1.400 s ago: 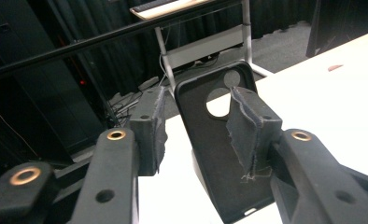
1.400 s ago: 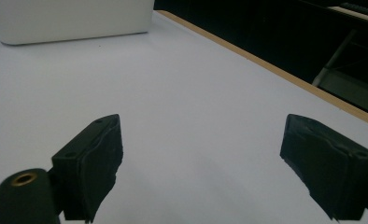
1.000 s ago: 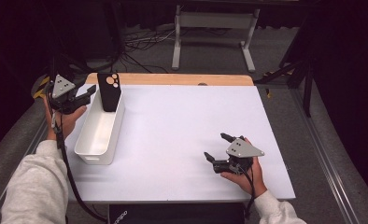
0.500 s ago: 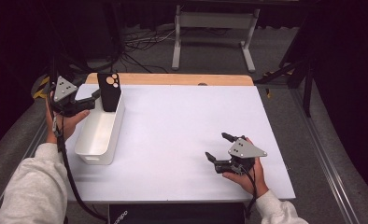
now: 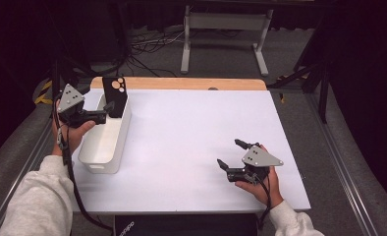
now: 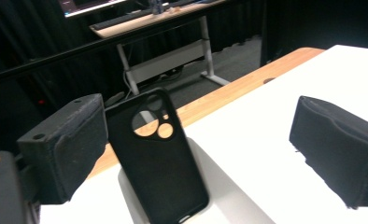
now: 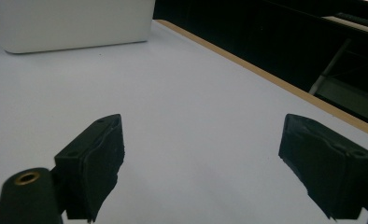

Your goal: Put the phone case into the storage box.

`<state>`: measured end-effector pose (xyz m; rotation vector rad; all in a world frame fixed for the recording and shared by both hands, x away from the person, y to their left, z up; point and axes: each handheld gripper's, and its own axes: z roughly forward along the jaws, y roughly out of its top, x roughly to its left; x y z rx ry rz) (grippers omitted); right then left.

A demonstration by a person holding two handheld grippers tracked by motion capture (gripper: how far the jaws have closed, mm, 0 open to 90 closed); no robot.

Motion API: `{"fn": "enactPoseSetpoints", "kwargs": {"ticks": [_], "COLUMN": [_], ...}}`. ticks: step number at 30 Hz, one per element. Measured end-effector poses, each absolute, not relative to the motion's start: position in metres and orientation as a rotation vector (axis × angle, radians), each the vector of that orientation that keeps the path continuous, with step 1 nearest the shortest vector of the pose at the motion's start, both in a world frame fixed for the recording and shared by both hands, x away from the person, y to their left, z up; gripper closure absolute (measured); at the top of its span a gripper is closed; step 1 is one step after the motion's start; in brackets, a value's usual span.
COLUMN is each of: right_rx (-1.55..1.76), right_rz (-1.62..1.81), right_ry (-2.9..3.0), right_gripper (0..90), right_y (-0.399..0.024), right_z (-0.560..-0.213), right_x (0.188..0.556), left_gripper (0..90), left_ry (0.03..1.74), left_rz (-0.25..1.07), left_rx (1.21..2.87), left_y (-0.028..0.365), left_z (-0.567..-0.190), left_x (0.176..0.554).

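A black phone case (image 5: pixel 115 96) with round camera cut-outs stands upright at the far end of a white bin (image 5: pixel 103 147), leaning on its wall. My left gripper (image 5: pixel 104 112) is level beside the bin's left rim and points at the case. Its jaws have just been opening and now stand wide. In the left gripper view the case (image 6: pixel 161 158) stands between the jaws, close to the left one, and neither pad presses on it. My right gripper (image 5: pixel 230 153) rests open low over the white table near its front right, with nothing between its jaws (image 7: pixel 201 158).
The white table top (image 5: pixel 191 137) has a wooden strip (image 5: pixel 181 82) along its far edge. The bin's side (image 7: pixel 70 23) also appears far off in the right gripper view. A metal stand (image 5: pixel 226 29) and cables lie on the floor beyond.
The left gripper's jaws have opened and let go of the phone case, and the gripper has drawn back a little to the left. The case stays standing in the bin. The right gripper is still.
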<state>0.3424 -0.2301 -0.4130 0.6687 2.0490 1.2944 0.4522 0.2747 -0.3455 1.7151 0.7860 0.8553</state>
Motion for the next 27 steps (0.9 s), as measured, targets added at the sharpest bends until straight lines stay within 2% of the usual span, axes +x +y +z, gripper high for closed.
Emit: {"fn": "enactPoseSetpoints", "kwargs": {"ticks": [27], "right_rx": [0.649], "right_rz": [1.287], "right_ry": [2.047], "right_gripper": [14.5], "right_y": [-0.223], "right_z": [-0.413], "right_x": [0.342], "left_gripper": [3.9], "left_ry": [0.683], "left_rz": [0.826], "left_rx": [1.73], "left_y": [0.262], "left_z": [-0.346], "left_x": [0.42]}}
